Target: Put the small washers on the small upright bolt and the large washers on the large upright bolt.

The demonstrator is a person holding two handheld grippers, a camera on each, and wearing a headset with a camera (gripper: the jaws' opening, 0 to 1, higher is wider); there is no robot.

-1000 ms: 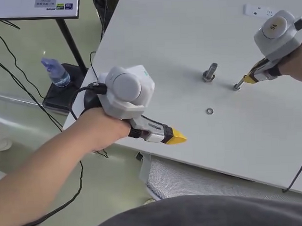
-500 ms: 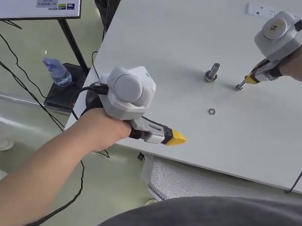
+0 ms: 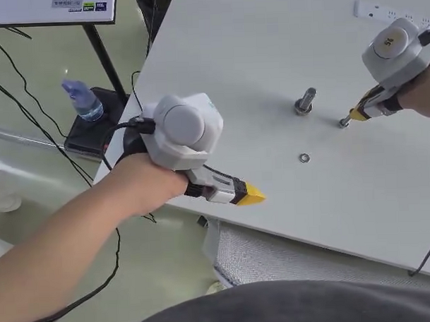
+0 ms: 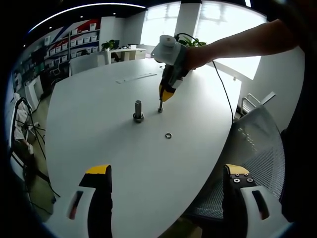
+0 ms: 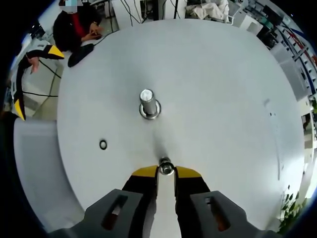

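Right gripper: jaws drawn near together with a narrow slot between them, tips at the top of the small bolt. Whether a washer is pinched there cannot be told.
Change: against the pictures of a second and half a second back, the whole head view has slid slightly right. Bolts, washer and right gripper slid alike, so the camera moved, not the work. The right gripper stays at the small bolt.
Meaning: judged to be a seating step on the small bolt, not yet released.
Left gripper: jaws wide apart, empty, at the near edge of the table, lower centre of the head view.
Large bolt: upright, just left of the small bolt in the head view. Wider ring at its foot — washers or flange, cannot tell.
Washer: loose, flat on the table, below both bolts in the head view, apart from each, untouched.
Surroundings: socket strip upper right; bottle on the floor, upper left; mesh chair bottom centre.
Obstructions: nothing lies between washer and bolts. The large bolt stands near the small one — judged the only thing to steer round.
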